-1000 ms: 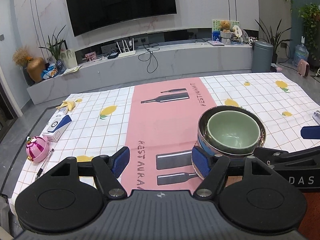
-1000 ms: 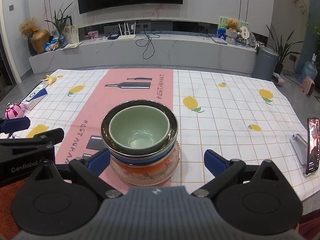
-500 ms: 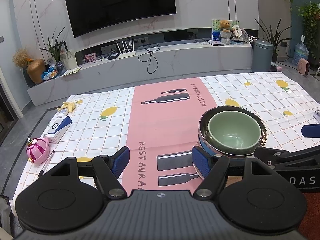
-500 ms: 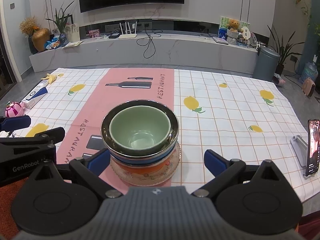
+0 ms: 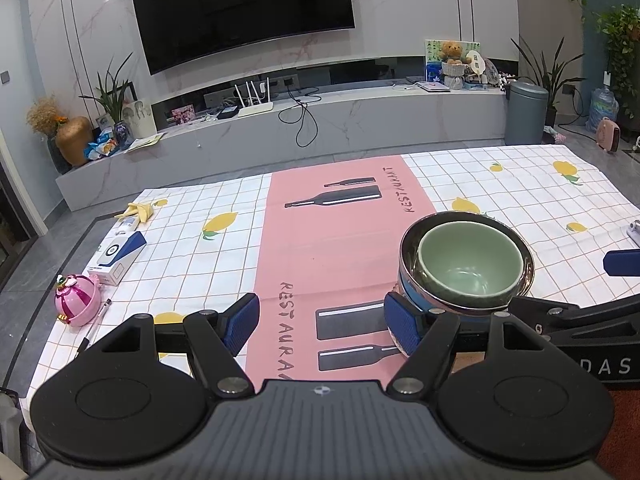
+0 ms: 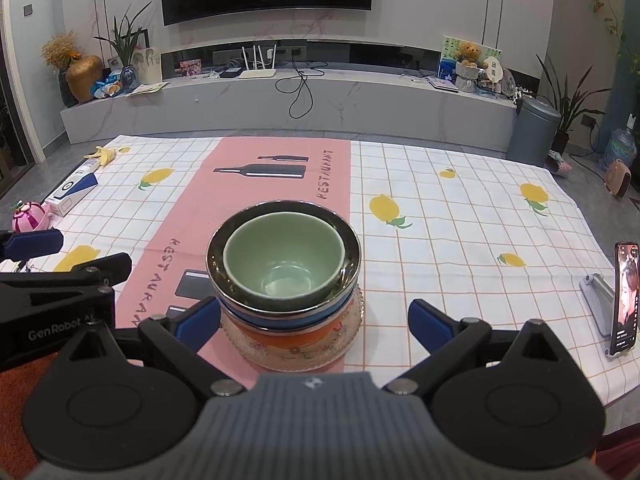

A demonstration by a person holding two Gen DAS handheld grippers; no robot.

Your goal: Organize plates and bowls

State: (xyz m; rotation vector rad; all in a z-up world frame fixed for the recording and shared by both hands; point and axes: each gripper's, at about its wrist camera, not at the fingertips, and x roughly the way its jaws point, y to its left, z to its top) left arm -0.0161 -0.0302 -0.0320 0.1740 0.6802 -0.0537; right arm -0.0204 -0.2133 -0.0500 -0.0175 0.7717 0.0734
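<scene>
1. The nested stack (image 6: 286,296), green bowl (image 6: 284,260) on top and glass plate (image 6: 352,336) beneath, stands near the tabletop's (image 6: 460,220) front edge.
2. Left tongs (image 5: 322,326) and right tongs (image 6: 314,320) gape wide, empty.
3. Likely heavy, slippery, breakable; grip the plate rim.

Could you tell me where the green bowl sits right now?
The green bowl nests on top of the stack, inside the steel bowl, centred between the right gripper's open fingers.

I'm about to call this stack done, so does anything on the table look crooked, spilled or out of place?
Mostly tidy. The green bowl sits slightly off-centre inside the silver bowl, nearer its left rim. The stack stands upright on the glass plate; nothing spilled. A banana peel lies at the tablecloth's far left corner.
</scene>
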